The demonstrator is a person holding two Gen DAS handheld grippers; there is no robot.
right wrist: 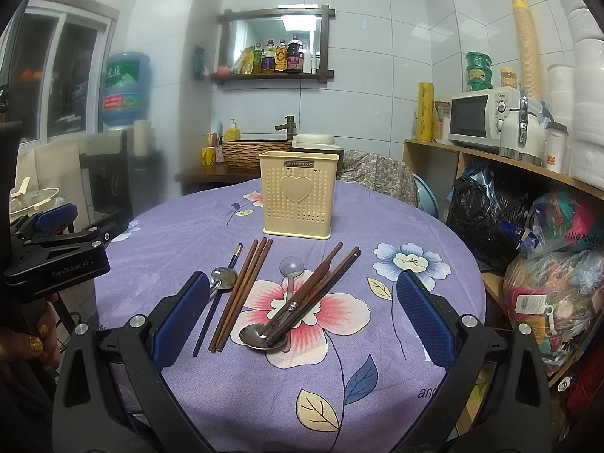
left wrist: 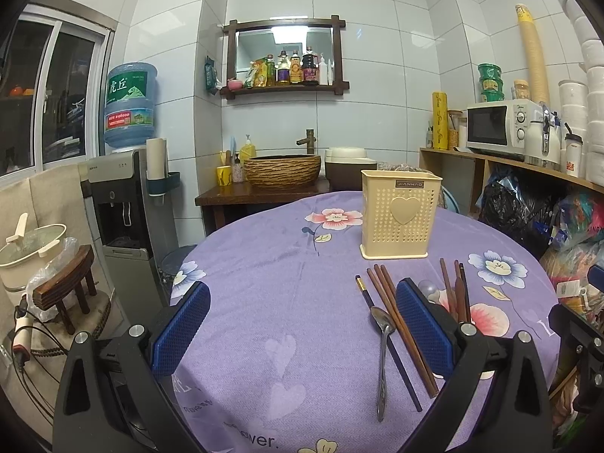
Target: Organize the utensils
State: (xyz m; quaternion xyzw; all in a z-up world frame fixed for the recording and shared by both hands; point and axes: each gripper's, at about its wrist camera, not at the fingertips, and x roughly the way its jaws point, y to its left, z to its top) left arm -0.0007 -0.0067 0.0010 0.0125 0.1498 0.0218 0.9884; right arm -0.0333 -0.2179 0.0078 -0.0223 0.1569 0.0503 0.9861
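Observation:
A cream perforated utensil holder (right wrist: 298, 198) with a heart stands upright on the purple flowered tablecloth (right wrist: 211, 226); it also shows in the left wrist view (left wrist: 399, 217). In front of it lie brown chopsticks (right wrist: 243, 294), a dark chopstick (right wrist: 215, 302), a steel spoon (right wrist: 222, 277), a grey plastic spoon (right wrist: 290, 268) and a steel ladle (right wrist: 260, 336) under more chopsticks (right wrist: 321, 288). My right gripper (right wrist: 302, 319) is open above these, holding nothing. My left gripper (left wrist: 302, 324) is open and empty, left of the spoon (left wrist: 383, 355) and chopsticks (left wrist: 400, 324).
A water dispenser (left wrist: 124, 196) and a stool (left wrist: 68, 290) stand left of the table. A basin counter (left wrist: 264, 188) is behind it. A shelf with a microwave (left wrist: 498, 124) and bags (right wrist: 547, 264) is on the right. The left gripper's body (right wrist: 56, 256) shows at the left.

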